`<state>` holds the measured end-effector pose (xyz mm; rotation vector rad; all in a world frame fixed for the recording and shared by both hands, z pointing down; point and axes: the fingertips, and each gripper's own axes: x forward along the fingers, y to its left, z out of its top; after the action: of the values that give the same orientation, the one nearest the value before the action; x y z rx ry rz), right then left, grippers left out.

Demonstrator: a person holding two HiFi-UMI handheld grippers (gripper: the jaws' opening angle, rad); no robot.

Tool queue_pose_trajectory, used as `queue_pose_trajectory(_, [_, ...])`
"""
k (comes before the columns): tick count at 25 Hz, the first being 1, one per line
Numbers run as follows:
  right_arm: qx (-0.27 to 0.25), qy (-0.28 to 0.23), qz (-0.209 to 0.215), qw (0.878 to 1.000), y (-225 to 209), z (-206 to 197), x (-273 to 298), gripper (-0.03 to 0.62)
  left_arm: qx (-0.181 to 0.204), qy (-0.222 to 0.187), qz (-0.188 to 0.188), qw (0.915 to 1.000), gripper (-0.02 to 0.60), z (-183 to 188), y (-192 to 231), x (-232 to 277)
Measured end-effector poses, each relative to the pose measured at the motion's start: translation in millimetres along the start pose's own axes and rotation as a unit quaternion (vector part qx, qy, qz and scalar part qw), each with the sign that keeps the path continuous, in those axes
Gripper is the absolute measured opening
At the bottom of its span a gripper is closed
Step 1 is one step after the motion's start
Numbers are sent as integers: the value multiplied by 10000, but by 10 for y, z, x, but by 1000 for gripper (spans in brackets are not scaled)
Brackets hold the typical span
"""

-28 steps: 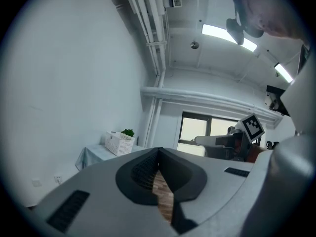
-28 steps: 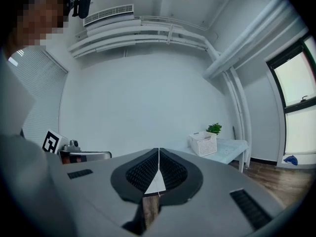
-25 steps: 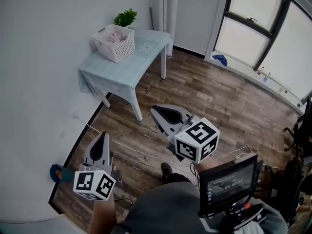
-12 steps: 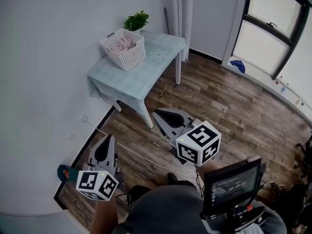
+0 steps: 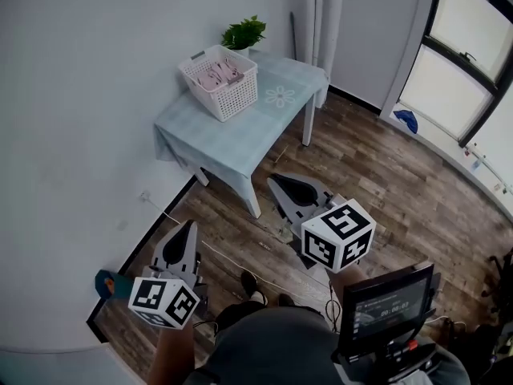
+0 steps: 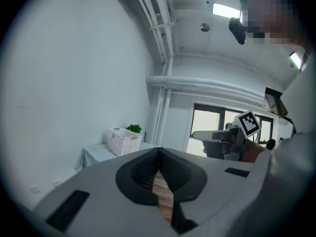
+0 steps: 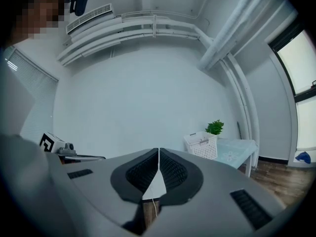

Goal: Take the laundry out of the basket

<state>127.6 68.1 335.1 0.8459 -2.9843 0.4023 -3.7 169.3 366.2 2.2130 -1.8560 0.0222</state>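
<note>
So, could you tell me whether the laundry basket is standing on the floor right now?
No, the white basket stands on the light blue table, beside the potted plant, with laundry inside.

Head cam high, steep down; both gripper cams level; far basket (image 5: 239, 100) in all.

Count:
- Table (image 5: 232, 139): one.
- Basket (image 5: 234, 96): one, white, near the table's far left corner.
- Potted plant (image 5: 244, 33): one, at the far corner behind the basket.
- Pink laundry (image 5: 220, 75) in the basket: number of pieces not resolvable.
- Grippers: two, left gripper (image 5: 190, 225) and right gripper (image 5: 277, 182).
</note>
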Motion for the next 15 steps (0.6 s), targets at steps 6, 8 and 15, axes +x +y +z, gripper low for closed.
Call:
queue_pose_trajectory(6, [-406,39,-82,9991,-20,209,629,18,-37,-194,-255,9995,9,274,545,400])
queue_pose_trajectory(8, [-528,85,-102,9985,7,242,842,18,27,-254,-309,9992,9,397,745,483])
queue_pose_trajectory(15, [-641,327,-329,9969,-191,229,1788,18,-70,-270,-587,9979,9,524,1551,1076])
